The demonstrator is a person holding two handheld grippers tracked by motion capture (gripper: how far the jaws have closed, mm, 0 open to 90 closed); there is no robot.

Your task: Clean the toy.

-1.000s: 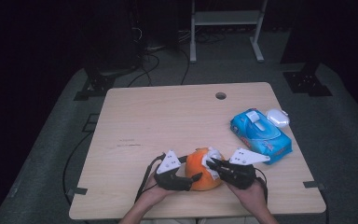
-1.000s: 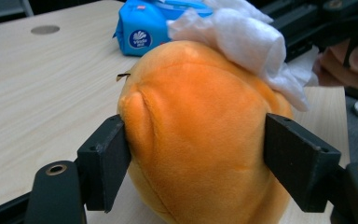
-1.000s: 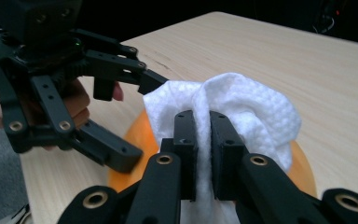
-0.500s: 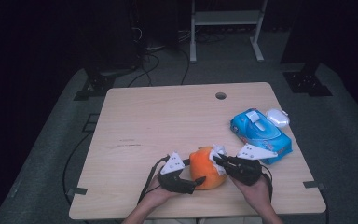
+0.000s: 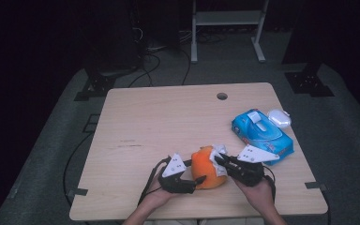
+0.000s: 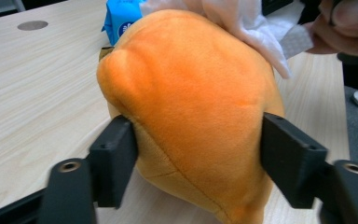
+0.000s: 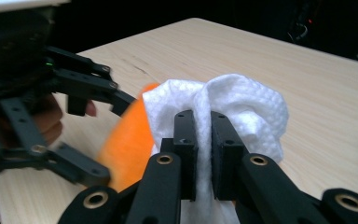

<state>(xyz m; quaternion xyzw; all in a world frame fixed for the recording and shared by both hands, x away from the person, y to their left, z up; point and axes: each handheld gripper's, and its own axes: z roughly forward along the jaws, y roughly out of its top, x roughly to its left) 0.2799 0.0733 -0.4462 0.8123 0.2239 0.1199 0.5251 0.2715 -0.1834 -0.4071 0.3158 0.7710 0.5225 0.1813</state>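
Observation:
An orange plush toy (image 5: pixel 206 166) rests on the wooden table (image 5: pixel 168 122) near its front edge. My left gripper (image 5: pixel 194 172) grips it from the left. In the left gripper view both black pads (image 6: pixel 116 158) press into the toy's (image 6: pixel 191 102) sides, and the jaws have just been closing on it. My right gripper (image 5: pixel 217 159) comes in from the right, shut on a crumpled white wipe (image 5: pixel 220 152). In the right gripper view the wipe (image 7: pixel 242 102) is pinched between the jaws (image 7: pixel 204 116) and lies against the toy's (image 7: pixel 126 144) top.
A blue pack of wipes (image 5: pixel 261 133) lies to the right of the hands, with a small white oval object (image 5: pixel 279 118) behind it. A round cable hole (image 5: pixel 222 96) sits near the table's far edge. Cables and stand legs are on the dark floor beyond.
The right gripper with the wipe has edged slightly to the right over the toy. The left hand keeps its place on the toy.

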